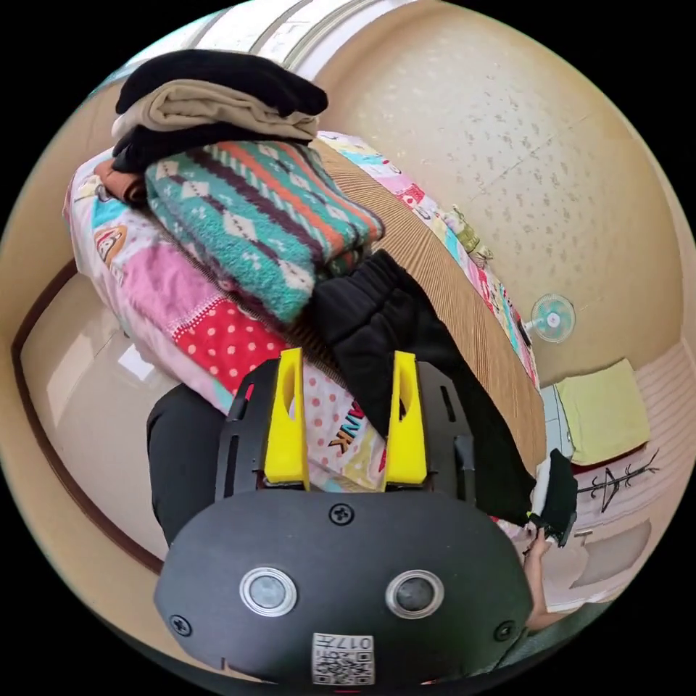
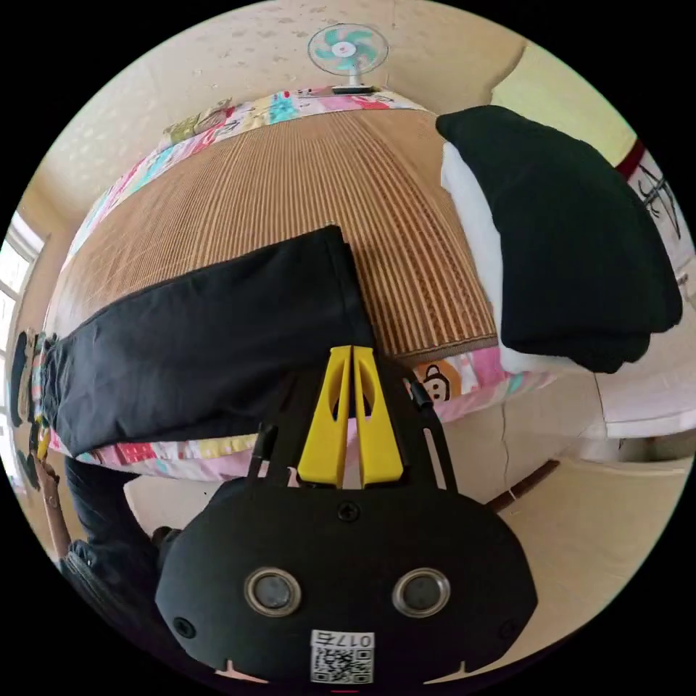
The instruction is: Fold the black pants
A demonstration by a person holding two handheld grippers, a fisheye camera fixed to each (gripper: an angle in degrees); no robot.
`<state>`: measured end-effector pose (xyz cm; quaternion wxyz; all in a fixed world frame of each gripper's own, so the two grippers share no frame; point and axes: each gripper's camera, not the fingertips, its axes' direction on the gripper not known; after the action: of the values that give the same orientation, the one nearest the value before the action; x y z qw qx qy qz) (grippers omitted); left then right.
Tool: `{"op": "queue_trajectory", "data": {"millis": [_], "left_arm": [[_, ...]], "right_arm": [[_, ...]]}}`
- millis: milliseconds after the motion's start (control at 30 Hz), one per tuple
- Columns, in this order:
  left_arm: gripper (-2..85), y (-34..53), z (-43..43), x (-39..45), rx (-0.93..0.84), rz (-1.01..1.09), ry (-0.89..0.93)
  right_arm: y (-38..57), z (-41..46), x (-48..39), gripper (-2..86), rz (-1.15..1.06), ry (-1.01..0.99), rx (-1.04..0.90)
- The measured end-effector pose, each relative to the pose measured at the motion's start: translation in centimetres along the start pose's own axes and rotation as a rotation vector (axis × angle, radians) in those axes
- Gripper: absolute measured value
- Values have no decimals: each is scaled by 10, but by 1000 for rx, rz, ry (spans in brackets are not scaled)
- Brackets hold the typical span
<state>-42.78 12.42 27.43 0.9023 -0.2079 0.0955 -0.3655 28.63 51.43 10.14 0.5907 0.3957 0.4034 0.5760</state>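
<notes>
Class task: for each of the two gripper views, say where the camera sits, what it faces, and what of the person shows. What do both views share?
Left gripper view: rides behind the open left claw, facing the waistband end of the black pants and stacked clothes; a dark-clad leg shows.
Right gripper view: rides behind the right claw, its jaws closed at the pants' hem.
Shared: pants, woven mat, fan.

Bed with striped straw mat (image 2: 290,188) over a patchwork quilt (image 1: 167,290). At one end, a stack of folded clothes (image 1: 217,101) on a patterned teal blanket (image 1: 261,217). Beyond the bed, a fan (image 2: 346,51); beside it, a black garment (image 2: 573,239) over something white, possibly a pillow.
</notes>
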Motion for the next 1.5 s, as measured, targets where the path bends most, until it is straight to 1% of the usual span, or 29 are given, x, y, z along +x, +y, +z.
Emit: {"op": "queue_trajectory", "data": {"millis": [67, 133, 167, 233, 267, 333, 400, 467, 533, 600, 633, 667, 733, 800, 833, 900, 967, 1000, 1033, 1067, 1100, 1167, 1200, 1267, 1333, 1400, 1433, 1467, 1500], "left_arm": [[193, -2, 13, -16, -20, -56, 94], [190, -3, 33, -22, -73, -95, 159], [189, -2, 39, -24, -65, -134, 135], [157, -1, 41, -26, -73, -195, 87], [117, -3, 38, -26, -91, -192, 116], [75, -6, 34, -19, -84, -157, 244], [65, -13, 35, -9, -137, -118, 185], [81, -20, 48, -6, -191, -81, 77], [131, -14, 60, -17, -168, -120, 67], [158, -3, 75, -22, -153, -107, 127], [151, 5, 84, -17, -149, -60, 120], [126, 12, 95, -7, -173, -7, 94], [78, 19, 100, 1, -178, -15, 79], [65, 20, 87, 10, -108, -19, 170], [63, 20, 74, 26, -58, 6, 217], [61, 23, 59, 69, -6, 122, 246], [63, 42, 46, 147, 25, 362, 223], [64, 51, 45, 165, 29, 416, 224], [68, 73, 47, 199, 28, 521, 242], [75, 97, 55, 228, -2, 597, 282], [81, 110, 61, 241, -31, 628, 309], [97, 162, 101, 282, -229, 787, 431], [99, 176, 113, 289, -292, 832, 474], [66, 226, 153, 304, -557, 990, 678], [51, 247, 171, 300, -680, 1031, 719], [56, 246, 169, 282, -621, 1005, 696], [64, 238, 164, 266, -541, 972, 653], [66, 226, 160, 250, -474, 925, 601], [68, 220, 159, 242, -446, 892, 570]], "right_arm": [[6, -11, 13, 5, 118, 29, 118], [3, 12, 18, 5, 151, -57, 1], [3, 32, 14, 4, 153, -136, -127], [15, 32, 0, 4, 161, -120, -99], [24, 21, -14, 4, 106, -109, -45], [36, 5, -33, 4, 19, -158, -5], [53, -11, -50, 4, -16, -240, 37], [66, -17, -61, 4, -31, -300, 74], [74, -16, -72, 4, -48, -352, 76], [79, -6, -82, 4, -64, -405, 41], [79, -3, -83, 4, -69, -418, 26], [80, 3, -85, 4, -76, -440, 0], [81, 9, -83, 4, -76, -462, -25], [80, 11, -74, 4, -75, -490, -37], [80, 11, -71, 4, -75, -494, -37], [79, 9, -56, 5, -54, -500, -31], [78, 8, -42, 5, -30, -521, -27], [78, 9, -33, 5, -15, -540, -27], [79, 9, -29, 5, -6, -549, -28], [80, 11, -21, 5, 13, -567, -29], [81, 14, -13, 5, 31, -582, -35], [83, 21, -5, 6, 54, -599, -48], [83, 26, -1, 6, 68, -613, -62], [83, 31, 5, 7, 80, -649, -76], [82, 32, 8, 9, 72, -694, -76], [77, 29, 7, 16, 29, -765, -60], [75, 28, 5, 19, 5, -796, -53], [70, 26, -1, 27, -44, -865, -40], [64, 26, -9, 38, -83, -948, -36]]}}
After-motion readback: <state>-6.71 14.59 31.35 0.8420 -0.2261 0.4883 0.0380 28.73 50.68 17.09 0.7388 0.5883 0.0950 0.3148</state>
